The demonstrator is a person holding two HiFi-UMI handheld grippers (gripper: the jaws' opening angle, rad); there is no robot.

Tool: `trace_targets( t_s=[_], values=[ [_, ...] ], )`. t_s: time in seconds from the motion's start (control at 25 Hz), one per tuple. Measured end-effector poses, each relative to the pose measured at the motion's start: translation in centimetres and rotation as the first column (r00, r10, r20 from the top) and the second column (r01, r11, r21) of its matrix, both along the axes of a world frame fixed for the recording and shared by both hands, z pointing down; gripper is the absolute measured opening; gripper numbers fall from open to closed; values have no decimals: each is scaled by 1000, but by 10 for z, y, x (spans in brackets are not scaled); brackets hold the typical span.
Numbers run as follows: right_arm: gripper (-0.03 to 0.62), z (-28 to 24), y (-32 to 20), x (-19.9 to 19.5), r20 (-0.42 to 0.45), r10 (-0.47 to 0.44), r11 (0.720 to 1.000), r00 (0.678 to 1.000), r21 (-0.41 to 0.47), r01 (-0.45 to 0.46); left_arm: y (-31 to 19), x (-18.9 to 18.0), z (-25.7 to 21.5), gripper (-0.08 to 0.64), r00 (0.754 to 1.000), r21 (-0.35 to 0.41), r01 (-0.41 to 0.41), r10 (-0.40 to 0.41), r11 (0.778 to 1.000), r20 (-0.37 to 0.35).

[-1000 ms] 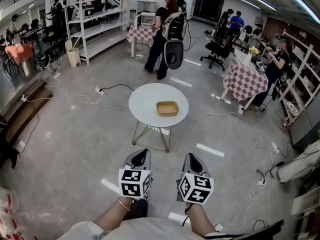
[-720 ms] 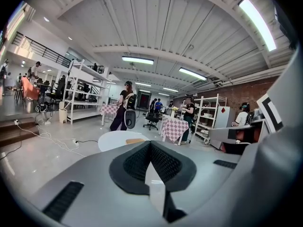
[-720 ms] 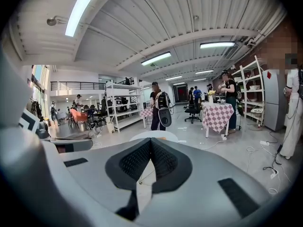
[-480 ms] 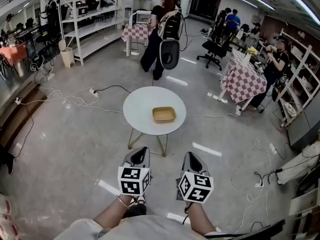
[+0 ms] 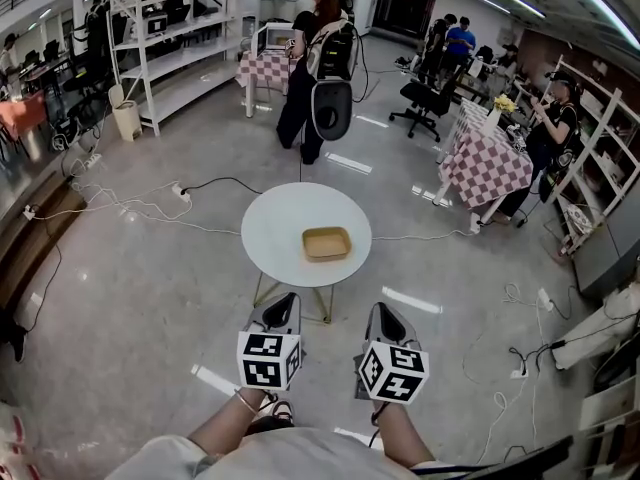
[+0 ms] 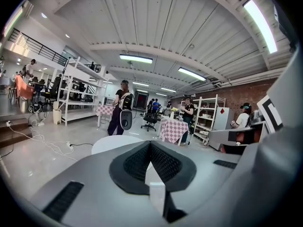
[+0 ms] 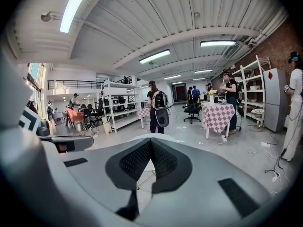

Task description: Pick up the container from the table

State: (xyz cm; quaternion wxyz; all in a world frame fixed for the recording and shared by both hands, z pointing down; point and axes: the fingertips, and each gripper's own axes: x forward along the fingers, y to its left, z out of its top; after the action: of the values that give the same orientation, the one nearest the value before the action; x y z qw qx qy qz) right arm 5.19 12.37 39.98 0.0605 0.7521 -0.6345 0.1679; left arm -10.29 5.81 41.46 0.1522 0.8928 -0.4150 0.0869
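Head view — table (image 5: 280, 230) and container (image 5: 327, 243) nearer now; left gripper (image 5: 284, 302), right gripper (image 5: 384, 313) — jaws together, empty.

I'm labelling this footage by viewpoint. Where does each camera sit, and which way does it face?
Head view: on the person's head, looking steeply down at the table and container; forearms, left tool and right tool show.
Left gripper view: on the left tool, looking along its shut jaws towards the table.
Right gripper view: on the right tool, likewise facing the table.
Shared: every view shows the table.
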Motion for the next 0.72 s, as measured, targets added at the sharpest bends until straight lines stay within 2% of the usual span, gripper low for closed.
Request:
trace_targets(
  t_s=[0.36, 0.52, 0.72],
  values=[
    [25, -6, -49, -6, -2, -1, 1000, 1000, 1, 1, -54, -8, -3, 15, 1000, 3, 0, 0, 1000, 10],
    [25, -3, -59, 3, 4, 11, 1000, 1000, 1, -11, -63, 0, -1, 15, 1000, 11, -18, 18, 1000, 23],
    [25, -1, -69, -6, 16, 29, 1000, 999, 0, -29, -82, -6, 1, 15, 998, 22, -41, 40, 999, 42]
  ],
)
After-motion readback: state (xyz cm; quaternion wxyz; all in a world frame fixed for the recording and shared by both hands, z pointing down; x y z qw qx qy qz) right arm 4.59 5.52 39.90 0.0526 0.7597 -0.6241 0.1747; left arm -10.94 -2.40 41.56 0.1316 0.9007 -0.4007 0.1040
